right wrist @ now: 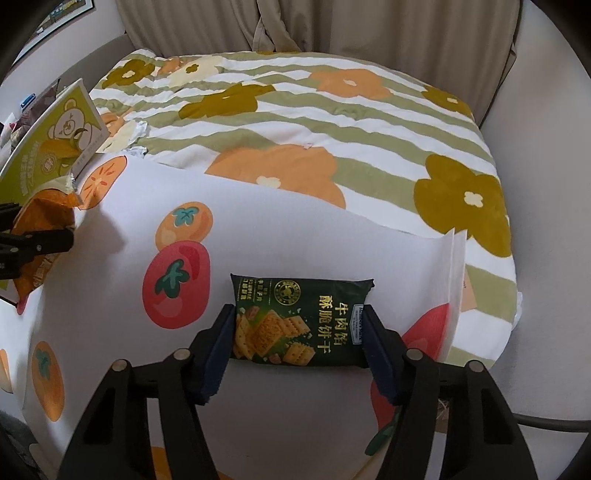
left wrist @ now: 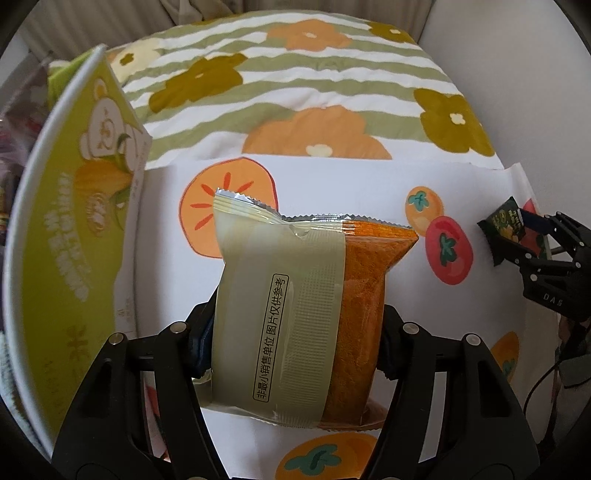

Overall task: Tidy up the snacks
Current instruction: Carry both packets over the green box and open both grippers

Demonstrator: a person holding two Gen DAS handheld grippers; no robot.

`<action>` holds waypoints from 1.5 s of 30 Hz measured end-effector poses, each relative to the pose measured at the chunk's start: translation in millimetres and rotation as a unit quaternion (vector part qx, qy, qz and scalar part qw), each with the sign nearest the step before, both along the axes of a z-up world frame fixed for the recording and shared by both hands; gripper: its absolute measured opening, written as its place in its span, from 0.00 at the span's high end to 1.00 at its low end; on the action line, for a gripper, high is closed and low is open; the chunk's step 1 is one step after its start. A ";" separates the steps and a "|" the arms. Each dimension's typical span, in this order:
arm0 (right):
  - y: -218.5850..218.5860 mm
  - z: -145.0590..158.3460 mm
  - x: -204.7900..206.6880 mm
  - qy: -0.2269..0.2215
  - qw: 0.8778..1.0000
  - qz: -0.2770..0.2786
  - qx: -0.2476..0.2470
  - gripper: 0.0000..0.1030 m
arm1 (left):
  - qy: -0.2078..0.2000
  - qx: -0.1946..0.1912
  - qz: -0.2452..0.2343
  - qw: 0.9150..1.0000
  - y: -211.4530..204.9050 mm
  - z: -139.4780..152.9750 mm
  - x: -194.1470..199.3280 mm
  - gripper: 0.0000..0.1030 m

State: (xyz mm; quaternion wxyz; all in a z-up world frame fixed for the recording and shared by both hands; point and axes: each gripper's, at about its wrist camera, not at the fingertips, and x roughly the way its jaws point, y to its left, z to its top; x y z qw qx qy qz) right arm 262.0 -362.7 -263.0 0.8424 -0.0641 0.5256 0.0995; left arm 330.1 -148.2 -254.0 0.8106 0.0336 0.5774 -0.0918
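My left gripper [left wrist: 295, 332] is shut on an orange cake packet with a pale green wrapper [left wrist: 295, 295], held above the white fruit-print sheet [left wrist: 332, 177]. The packet also shows at the left edge of the right wrist view [right wrist: 44, 210]. My right gripper [right wrist: 299, 332] is shut on a dark green cracker packet [right wrist: 295, 317], held just over the sheet. That packet and the right gripper [left wrist: 532, 240] show at the right of the left wrist view. A green snack box with a bear print [left wrist: 85, 206] stands open at the left, close beside the cake packet.
A striped flower-print quilt [right wrist: 332, 122] lies behind the sheet. Beige curtains [right wrist: 332, 22] hang at the back. The green box also shows in the right wrist view [right wrist: 62, 129]. Clutter lies beyond the box at far left [left wrist: 14, 122].
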 end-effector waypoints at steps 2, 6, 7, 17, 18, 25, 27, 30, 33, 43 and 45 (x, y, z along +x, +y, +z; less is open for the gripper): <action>-0.5 9.3 -1.4 -0.007 1.000 -0.005 0.011 0.41 | -0.007 -0.003 0.001 1.000 0.8 7.7 -3.3 0.40; 6.0 32.6 -6.1 -0.023 1.000 -0.006 0.017 0.41 | -0.026 -0.017 0.000 1.000 4.7 30.0 -11.4 0.40; 8.3 38.7 -7.2 -0.028 0.999 -0.006 0.018 0.41 | -0.033 -0.020 -0.001 0.999 5.6 37.7 -14.0 0.40; 59.7 128.8 -23.9 -0.085 0.995 0.002 0.057 0.41 | -0.116 -0.045 0.012 0.992 47.7 131.0 -32.6 0.40; 71.9 139.1 -25.7 -0.094 0.994 0.008 0.063 0.41 | -0.126 -0.046 0.013 0.991 55.5 139.7 -33.9 0.40; 164.2 182.4 -29.4 -0.126 0.987 0.054 0.088 0.41 | -0.163 -0.040 0.028 0.985 135.7 190.2 -41.3 0.40; 196.4 191.8 -30.4 -0.134 0.984 0.069 0.097 0.41 | -0.167 -0.026 0.037 0.985 164.4 198.0 -40.6 0.40; 238.6 199.3 -30.5 -0.138 0.981 0.082 0.109 0.41 | -0.163 -0.019 0.055 0.985 204.7 199.1 -35.8 0.40; 278.3 200.5 -26.9 -0.134 0.979 0.091 0.126 0.41 | -0.154 -0.019 0.071 0.985 244.9 193.4 -25.8 0.40; 353.4 191.4 -24.9 -0.120 0.983 0.073 0.119 0.41 | -0.144 -0.042 0.039 0.988 302.9 169.0 -2.9 0.00; 356.7 188.8 -25.8 -0.113 0.985 0.059 0.117 0.41 | -0.134 -0.052 0.030 0.989 309.4 165.5 -4.6 0.00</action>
